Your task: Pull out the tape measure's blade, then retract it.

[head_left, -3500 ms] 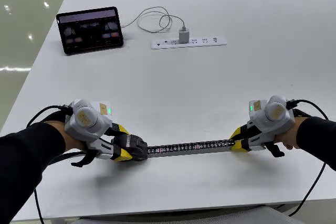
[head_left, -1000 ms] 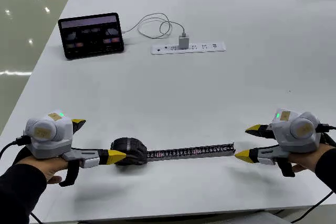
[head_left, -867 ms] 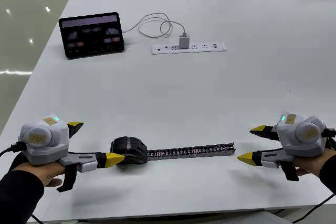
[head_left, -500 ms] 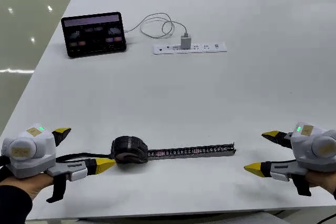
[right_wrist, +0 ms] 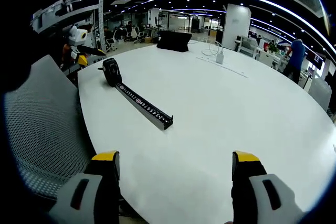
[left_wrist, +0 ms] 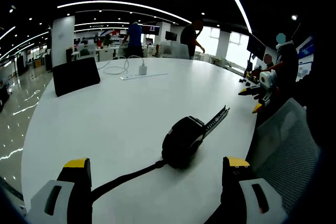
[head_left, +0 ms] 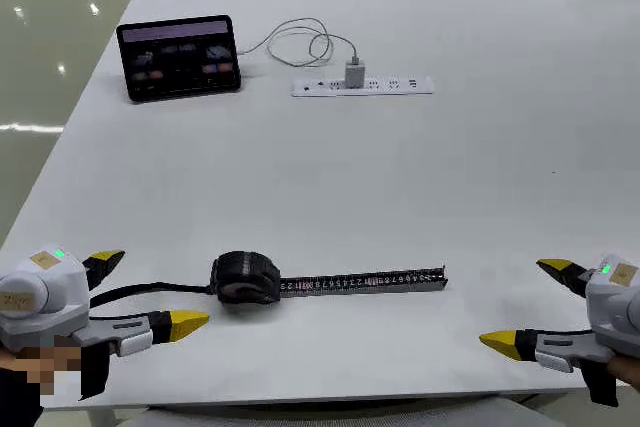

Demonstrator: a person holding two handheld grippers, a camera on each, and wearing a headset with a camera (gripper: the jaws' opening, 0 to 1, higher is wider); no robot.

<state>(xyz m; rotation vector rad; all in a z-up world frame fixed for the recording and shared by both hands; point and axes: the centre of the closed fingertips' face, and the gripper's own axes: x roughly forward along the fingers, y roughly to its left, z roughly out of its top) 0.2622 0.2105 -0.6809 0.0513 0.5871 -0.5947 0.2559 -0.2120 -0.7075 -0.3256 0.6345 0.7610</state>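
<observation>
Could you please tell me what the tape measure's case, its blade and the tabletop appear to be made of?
Case: probably black plastic or rubber, matt; dull surface with no glare.
Blade: likely thin coated metal; dark, lies straight, with pale printed numerals.
Tabletop: perhaps white laminate, smooth; soft sheen, no visible grain.

White table (head_left: pixel 420 177): spans most of the frame. Black tablet (head_left: pixel 180 57): upper left, propped up, screen lit. White power strip (head_left: pixel 363 86): upper centre, lying flat. White charger (head_left: pixel 355 74): plugged into the strip. White cable (head_left: pixel 295 42): loops from the charger toward the tablet.
</observation>
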